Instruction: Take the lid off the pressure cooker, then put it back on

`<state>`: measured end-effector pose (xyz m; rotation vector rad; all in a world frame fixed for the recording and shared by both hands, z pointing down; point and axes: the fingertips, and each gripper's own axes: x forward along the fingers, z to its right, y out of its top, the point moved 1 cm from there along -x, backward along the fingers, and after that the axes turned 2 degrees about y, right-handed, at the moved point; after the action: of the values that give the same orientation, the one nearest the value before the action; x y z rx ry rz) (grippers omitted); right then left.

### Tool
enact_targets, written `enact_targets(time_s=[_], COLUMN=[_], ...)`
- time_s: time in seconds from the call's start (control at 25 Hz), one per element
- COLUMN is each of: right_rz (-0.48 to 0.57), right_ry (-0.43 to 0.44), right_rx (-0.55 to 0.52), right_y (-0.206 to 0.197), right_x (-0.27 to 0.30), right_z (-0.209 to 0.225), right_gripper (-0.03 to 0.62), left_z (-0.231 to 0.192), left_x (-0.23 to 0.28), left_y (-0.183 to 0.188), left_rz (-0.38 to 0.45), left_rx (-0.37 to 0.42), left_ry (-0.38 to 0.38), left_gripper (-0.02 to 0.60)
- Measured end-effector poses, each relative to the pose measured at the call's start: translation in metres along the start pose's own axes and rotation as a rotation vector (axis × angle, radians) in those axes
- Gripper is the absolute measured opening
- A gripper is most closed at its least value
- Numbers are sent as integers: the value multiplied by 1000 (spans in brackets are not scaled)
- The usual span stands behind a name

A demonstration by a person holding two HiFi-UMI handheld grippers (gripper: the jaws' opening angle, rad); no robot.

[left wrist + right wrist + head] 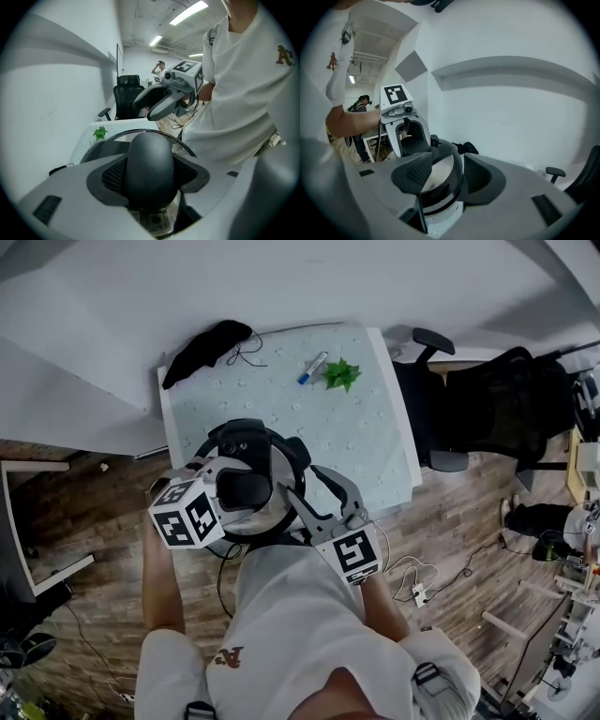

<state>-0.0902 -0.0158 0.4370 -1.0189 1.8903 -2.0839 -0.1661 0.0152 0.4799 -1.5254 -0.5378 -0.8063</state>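
Observation:
The pressure cooker (281,465) stands at the near edge of the white table (375,437), its dark lid (440,164) on top. In the left gripper view the lid's black handle (149,164) fills the gap between the pads. My left gripper (150,180) is shut on it from above, seen also in the head view (242,487). My right gripper (446,176) reaches in from the right (298,505). Its jaws straddle the lid's rim, with the pads against it. A silver band and the white pot body show below the rim.
A black cloth with a cable (206,348), a blue pen (312,367) and a small green plant sprig (341,374) lie at the table's far side. A black office chair (487,399) stands right of the table. A wall runs behind it.

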Motion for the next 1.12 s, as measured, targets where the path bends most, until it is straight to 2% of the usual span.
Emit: enact_targets(time_s=[0.52, 1.12], right_rz=[45, 63], right_ry=[-5, -81], right_rx=[-15, 39], right_y=[9, -15], right_x=[-17, -66], right_z=[22, 84], right_gripper=[212, 212], left_z=[-16, -41], left_x=[4, 62], left_y=[40, 117], left_rz=[41, 68], left_rx=[-23, -37], left_ry=[78, 123], left_gripper=[273, 273])
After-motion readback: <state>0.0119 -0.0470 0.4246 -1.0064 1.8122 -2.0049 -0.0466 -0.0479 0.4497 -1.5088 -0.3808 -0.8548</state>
